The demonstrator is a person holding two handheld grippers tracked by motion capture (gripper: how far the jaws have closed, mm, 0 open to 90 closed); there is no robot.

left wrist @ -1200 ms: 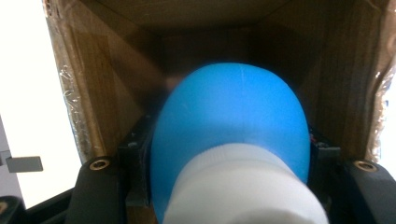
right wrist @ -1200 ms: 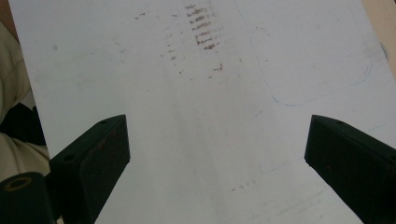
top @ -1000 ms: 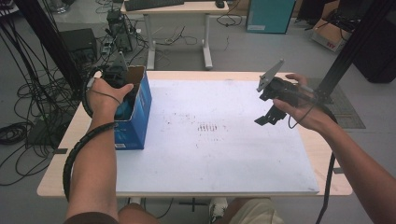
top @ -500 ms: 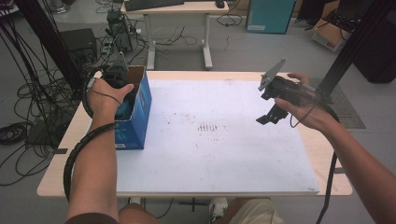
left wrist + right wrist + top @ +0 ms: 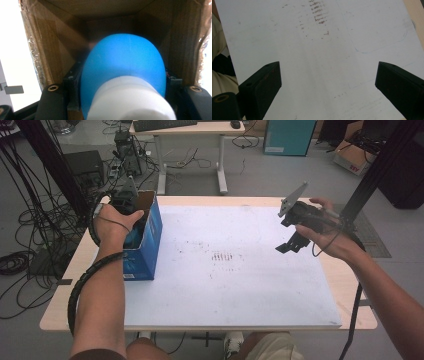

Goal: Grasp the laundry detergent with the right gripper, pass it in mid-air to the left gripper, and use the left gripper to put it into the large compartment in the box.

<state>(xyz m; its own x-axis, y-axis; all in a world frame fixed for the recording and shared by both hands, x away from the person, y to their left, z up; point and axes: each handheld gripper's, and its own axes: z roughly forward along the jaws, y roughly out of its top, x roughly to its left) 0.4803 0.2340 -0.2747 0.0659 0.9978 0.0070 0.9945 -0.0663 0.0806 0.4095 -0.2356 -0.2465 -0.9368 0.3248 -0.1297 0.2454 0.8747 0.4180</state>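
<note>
White paper covers the tabletop (image 5: 250, 285). At its left edge stands a blue box (image 5: 145, 247) with an open brown top. Inside it sits a round blue thing with a white end (image 5: 125, 75), smooth and shiny. The left gripper (image 5: 127, 202) reaches down into the box and squeezes this blue thing. The right gripper (image 5: 290, 242) hangs above the right side, tipped down, jaws wide apart, holding nothing.

No change is seen between the earlier pictures and now. No shift is found in either gripper or anything else.
</note>
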